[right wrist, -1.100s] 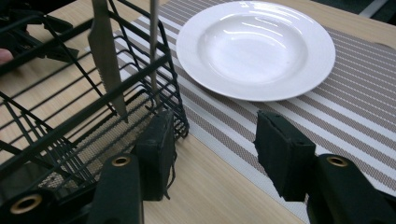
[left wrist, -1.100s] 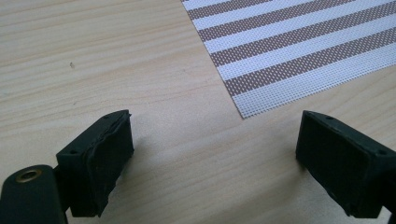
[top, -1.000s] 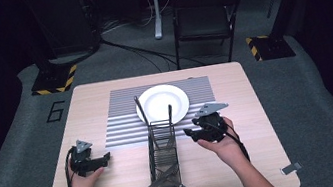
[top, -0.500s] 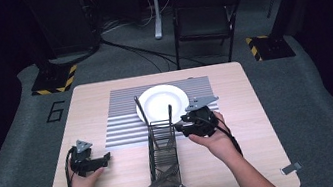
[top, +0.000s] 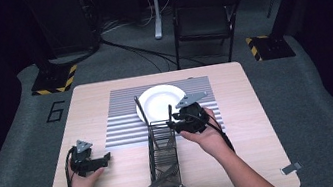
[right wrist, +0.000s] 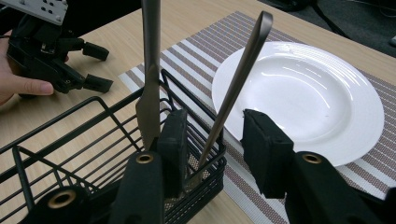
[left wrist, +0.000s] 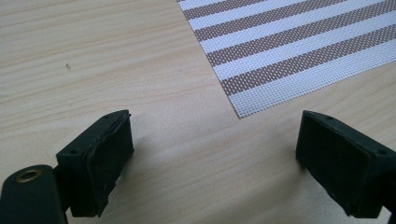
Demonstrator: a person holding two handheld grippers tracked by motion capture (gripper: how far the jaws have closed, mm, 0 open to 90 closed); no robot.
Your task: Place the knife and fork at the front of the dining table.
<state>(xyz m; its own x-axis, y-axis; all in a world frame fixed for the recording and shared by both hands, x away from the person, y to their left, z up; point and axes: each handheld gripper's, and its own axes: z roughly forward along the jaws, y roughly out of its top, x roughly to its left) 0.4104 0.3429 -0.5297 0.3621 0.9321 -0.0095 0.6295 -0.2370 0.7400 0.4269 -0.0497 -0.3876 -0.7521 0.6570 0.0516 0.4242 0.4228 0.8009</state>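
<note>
In the high view, a black wire caddy (top: 164, 159) stands on the near middle of the wooden table (top: 99, 94), its long side running near to far. Two dark utensil handles rise from its far end; more cutlery lies tipped at its near end. Just beyond the caddy, a white plate (top: 158, 100) sits on a striped placemat (top: 121, 121). The right gripper (top: 175, 122) is at the caddy's far right corner, beside the right-hand handle (top: 169, 113). The left gripper (top: 107, 158) rests low over the table at the near left, well apart from the caddy.

In the left gripper view, the two black jaws stand wide apart with nothing between them, over bare wood. A corner of the placemat (left wrist: 299, 51) lies just beyond them.

In the right gripper view, the jaws have just been closing, and the slanted handle (right wrist: 238, 88) stands between them. A gap shows between the handle and the right pad; whether the left pad touches it I cannot tell. A second, upright handle (right wrist: 150, 65) stands just left of the left jaw, inside the caddy (right wrist: 93, 126). The plate (right wrist: 303, 93) lies to the right behind. The left gripper (right wrist: 95, 67) shows far left, held in a hand (right wrist: 18, 86).
</note>
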